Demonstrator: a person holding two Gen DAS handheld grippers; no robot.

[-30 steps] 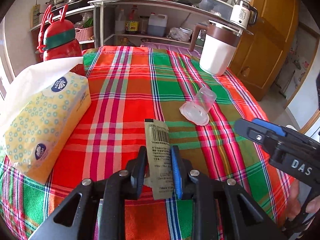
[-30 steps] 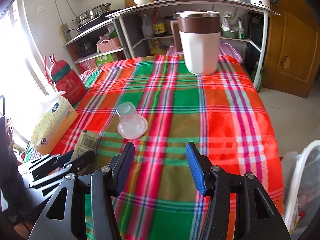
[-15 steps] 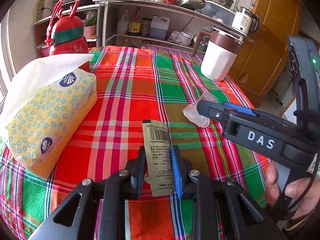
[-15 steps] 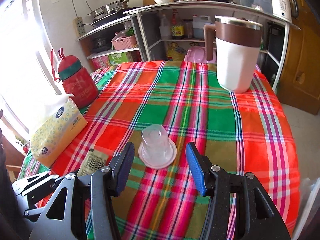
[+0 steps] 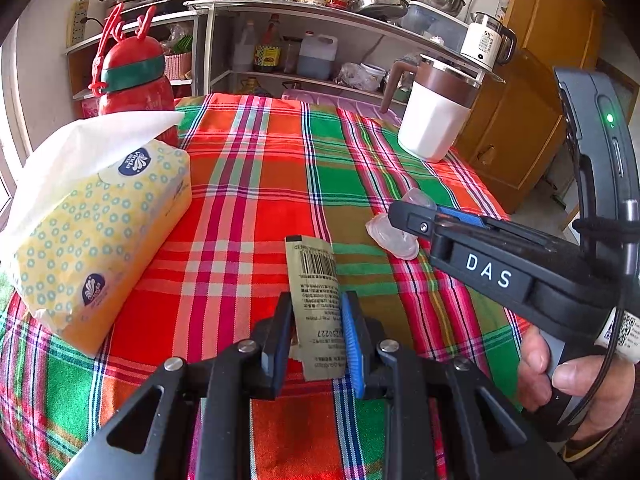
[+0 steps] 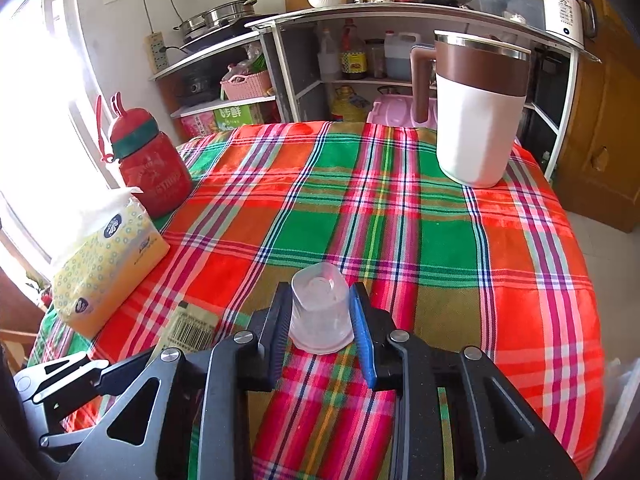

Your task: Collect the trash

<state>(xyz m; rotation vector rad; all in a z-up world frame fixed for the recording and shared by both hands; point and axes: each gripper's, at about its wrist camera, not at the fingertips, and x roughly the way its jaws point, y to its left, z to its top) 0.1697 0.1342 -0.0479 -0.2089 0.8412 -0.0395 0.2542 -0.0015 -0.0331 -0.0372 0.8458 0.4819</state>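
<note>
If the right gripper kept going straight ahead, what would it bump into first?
The right gripper has just closed on the clear plastic cup. It points down at the checked tablecloth, so it would probably meet the cloth just past the cup, well before the white jug.

Woven plaid cloth (image 6: 400, 220) on worktop, matt. Clear plastic cup (image 6: 320, 316), smooth, translucent. Sachet (image 5: 318, 292), creased printed foil or paper, can't tell. Tissue pack (image 5: 100, 240) in glossy plastic film, soft paper on top. Jug (image 6: 476, 120): smooth matt plastic, shiny metal rim. Red bottle (image 6: 154, 176), glossy plastic.
</note>
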